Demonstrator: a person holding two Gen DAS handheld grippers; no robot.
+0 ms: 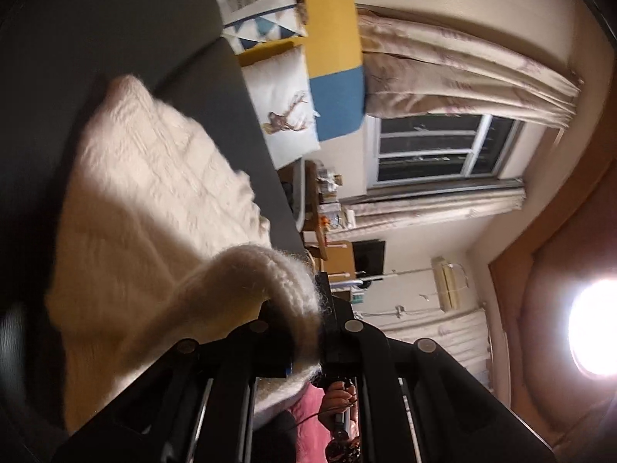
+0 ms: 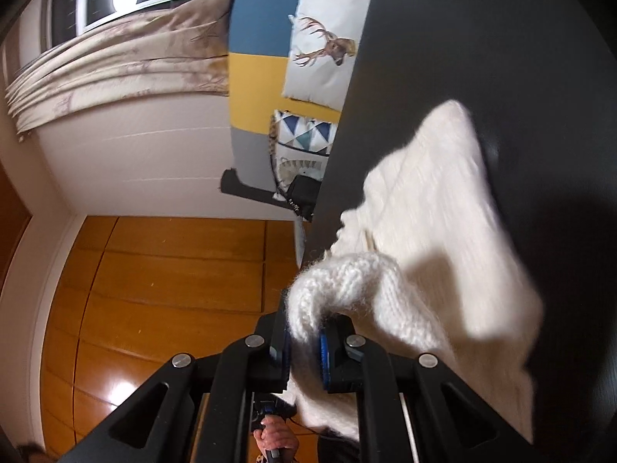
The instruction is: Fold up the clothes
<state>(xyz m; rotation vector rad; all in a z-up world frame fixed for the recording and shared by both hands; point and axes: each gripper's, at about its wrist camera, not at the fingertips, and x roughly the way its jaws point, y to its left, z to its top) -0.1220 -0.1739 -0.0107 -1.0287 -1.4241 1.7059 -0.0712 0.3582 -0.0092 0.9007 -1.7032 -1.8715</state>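
Carrying a fold across, as I read it: both grippers hold one edge of the white knit sweater (image 1: 154, 193) and are mid-sweep over the dark table (image 1: 96, 38).

Largest first. The table fills the left wrist view from 9 to 12 o'clock, and the right wrist view from 12 to 4. The sweater (image 2: 443, 231) lies mostly flat on it, running away from both grippers, with its near edge lifted and bunched at the jaws. Its far corner sits at about 11 o'clock in the left view, 1 o'clock in the right. Fabric is motion-blurred, so I can't say for sure whether it's already doubled over once.

Left gripper (image 1: 308, 332): jaws clamped tight on a thick roll of knit hem at 6 o'clock. Right gripper (image 2: 304, 343): blue pads pinching another bunch of the same edge, also at 6.

Background only: deer cushion (image 1: 285, 115), curtains (image 1: 462, 69), window (image 1: 435, 150).

Next move, my call: bring both held corners to the far edge together, level, lay them down square, then release. Watch for uneven pull, since the knit stretches and could skew the fold line.
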